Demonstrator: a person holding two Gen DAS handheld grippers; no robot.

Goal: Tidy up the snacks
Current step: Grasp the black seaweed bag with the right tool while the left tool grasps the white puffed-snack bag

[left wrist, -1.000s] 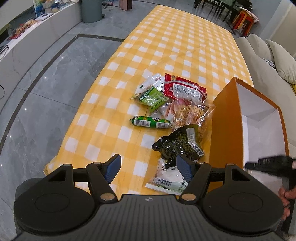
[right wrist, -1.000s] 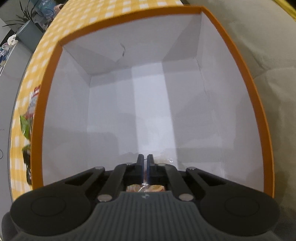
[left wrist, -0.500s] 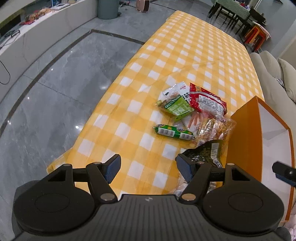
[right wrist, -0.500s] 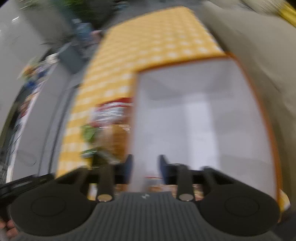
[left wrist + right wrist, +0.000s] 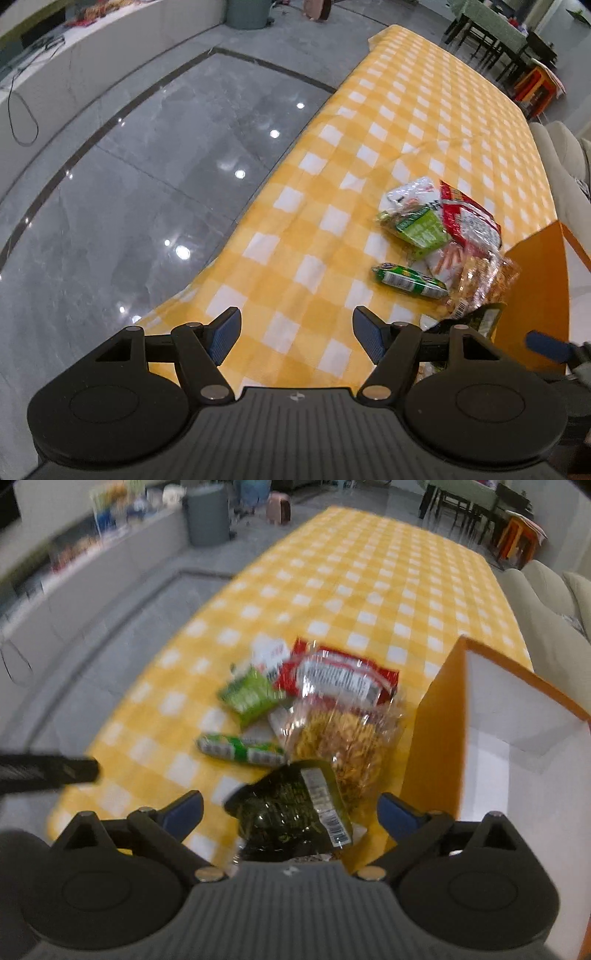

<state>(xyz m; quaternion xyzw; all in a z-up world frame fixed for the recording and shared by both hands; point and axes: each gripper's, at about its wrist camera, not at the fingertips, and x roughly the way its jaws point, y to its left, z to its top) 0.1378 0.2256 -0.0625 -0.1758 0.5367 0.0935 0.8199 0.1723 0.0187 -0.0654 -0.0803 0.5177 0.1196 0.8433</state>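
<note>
The right gripper [image 5: 290, 806] has just been opening its jaws; they stand wide and hold nothing, above the dark green packet [image 5: 291, 808] lying nearest on the checked tablecloth [image 5: 369, 590], beside the orange box [image 5: 436, 738]. The left gripper [image 5: 296, 332] is also spread and unladen. The packet looks light, crinkly and slippery, probably best pinched at a sealed edge. Beyond lie the clear noodle bag [image 5: 343, 742], green tube [image 5: 240, 749] and red packet [image 5: 343, 675].

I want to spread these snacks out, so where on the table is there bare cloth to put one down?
Bare checked tablecloth runs from the snack pile to the table's far end, and also between the green tube packet and the edge toward the floor. It is crowded beside the orange box: the red packet, clear noodle bag and dark packet overlap there.
</note>
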